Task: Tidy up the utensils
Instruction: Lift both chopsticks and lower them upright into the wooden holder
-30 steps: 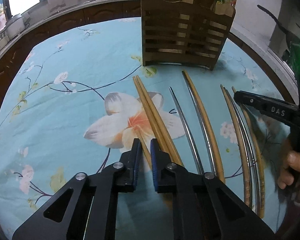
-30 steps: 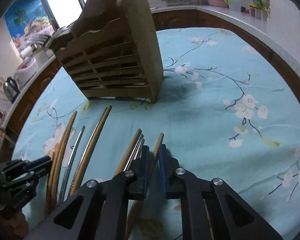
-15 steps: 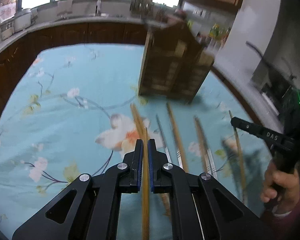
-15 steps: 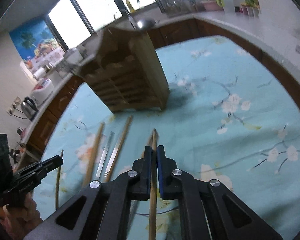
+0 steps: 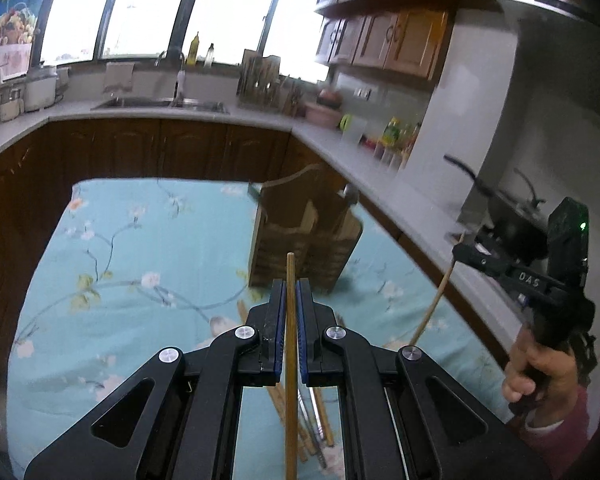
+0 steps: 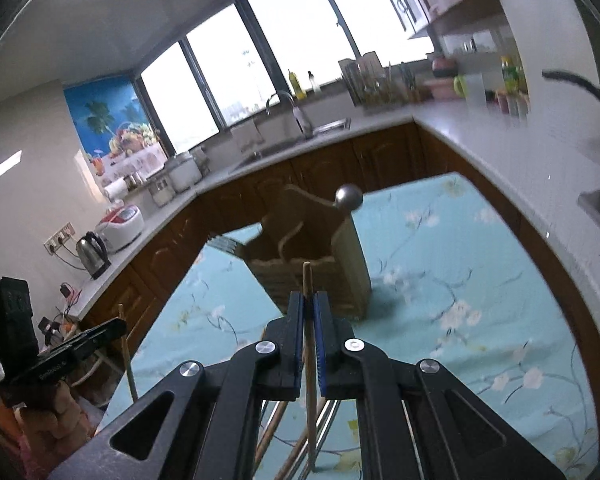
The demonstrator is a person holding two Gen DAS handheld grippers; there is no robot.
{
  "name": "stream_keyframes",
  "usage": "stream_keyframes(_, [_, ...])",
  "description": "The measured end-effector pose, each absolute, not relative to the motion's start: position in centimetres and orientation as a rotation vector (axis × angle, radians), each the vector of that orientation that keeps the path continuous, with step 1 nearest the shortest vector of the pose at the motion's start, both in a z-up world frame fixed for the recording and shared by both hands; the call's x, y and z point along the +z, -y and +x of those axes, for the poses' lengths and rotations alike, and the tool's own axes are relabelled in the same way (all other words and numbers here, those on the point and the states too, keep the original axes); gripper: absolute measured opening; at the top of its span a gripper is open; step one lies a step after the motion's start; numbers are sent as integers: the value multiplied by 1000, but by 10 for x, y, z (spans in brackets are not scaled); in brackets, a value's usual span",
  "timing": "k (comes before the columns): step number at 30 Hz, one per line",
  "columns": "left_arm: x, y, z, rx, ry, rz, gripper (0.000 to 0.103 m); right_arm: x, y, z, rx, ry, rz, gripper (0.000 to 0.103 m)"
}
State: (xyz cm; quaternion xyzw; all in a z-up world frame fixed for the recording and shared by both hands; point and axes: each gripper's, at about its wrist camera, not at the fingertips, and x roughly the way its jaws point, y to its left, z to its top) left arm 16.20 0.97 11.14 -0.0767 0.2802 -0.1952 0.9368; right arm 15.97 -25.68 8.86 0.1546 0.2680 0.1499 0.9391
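Observation:
My left gripper is shut on a wooden chopstick, lifted above the floral tablecloth; its tip points at the wooden utensil holder. My right gripper is shut on another wooden chopstick, also raised and aimed at the slatted holder, which holds a metal ladle. In the left wrist view the right gripper shows at the right with its chopstick hanging down. Several wooden and metal chopsticks lie on the cloth below.
A kitchen counter with a sink wraps behind the table. A kettle and a rice cooker stand on the counter at the left. A person's hand grips the right tool's handle. Dark cabinets ring the table's edge.
Both grippers have closed on one chopstick each and risen off the cloth, tilting up so the kitchen counter and windows come into view. The other chopsticks stay on the table.

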Motion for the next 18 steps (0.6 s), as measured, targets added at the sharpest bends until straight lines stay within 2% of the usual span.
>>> stream_keyframes(18, [133, -5, 175, -410, -524, -168, 4, 115, 262, 165, 311, -467, 320, 5])
